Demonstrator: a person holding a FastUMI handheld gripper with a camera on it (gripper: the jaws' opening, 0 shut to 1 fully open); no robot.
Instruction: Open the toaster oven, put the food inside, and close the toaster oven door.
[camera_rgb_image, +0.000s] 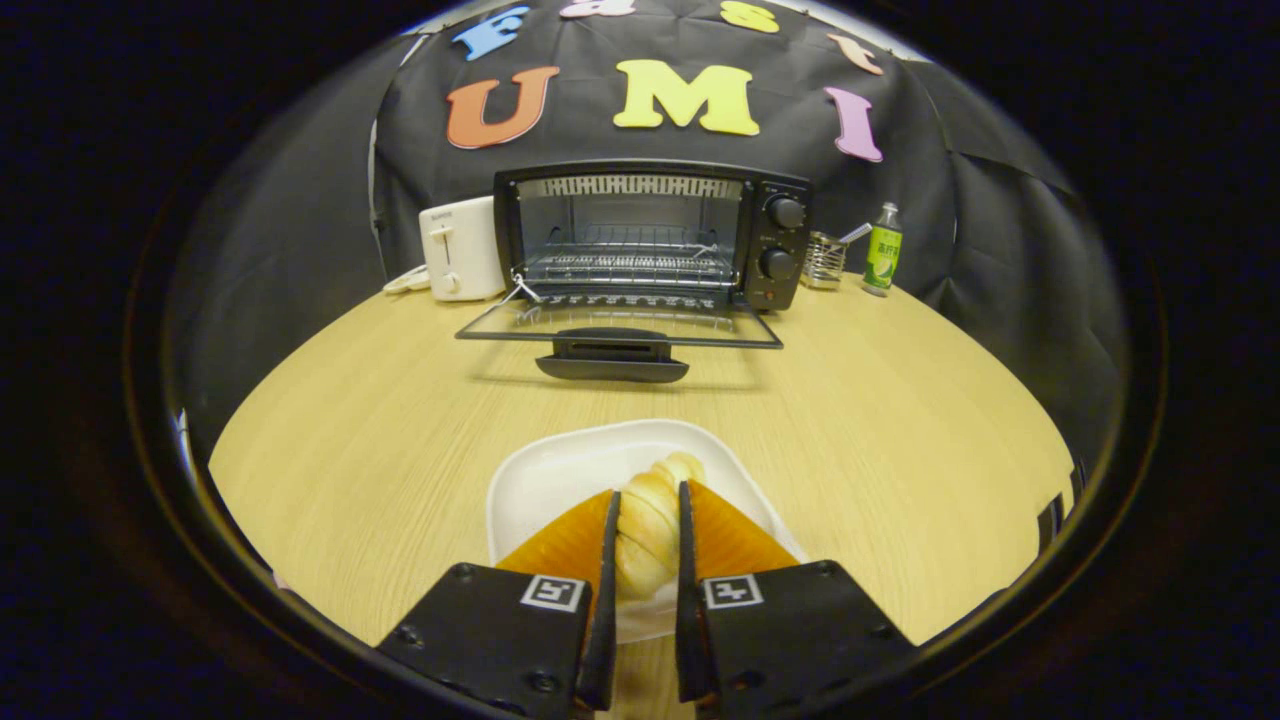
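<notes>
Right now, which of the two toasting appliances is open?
The black toaster oven: its glass door lies folded down. The white toaster beside it is shut. The gripper grips the bread.

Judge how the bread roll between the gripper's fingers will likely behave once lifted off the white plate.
The bread roll, clamped by both fingers of the gripper over the white plate, looks soft, so it probably dents. Likely light for its size. Its twisted, rounded shape might pivot or slip.

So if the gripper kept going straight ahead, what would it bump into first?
Probably the open glass door of the black toaster oven; the gripper already clamps the twisted bread roll above the white plate.
</notes>
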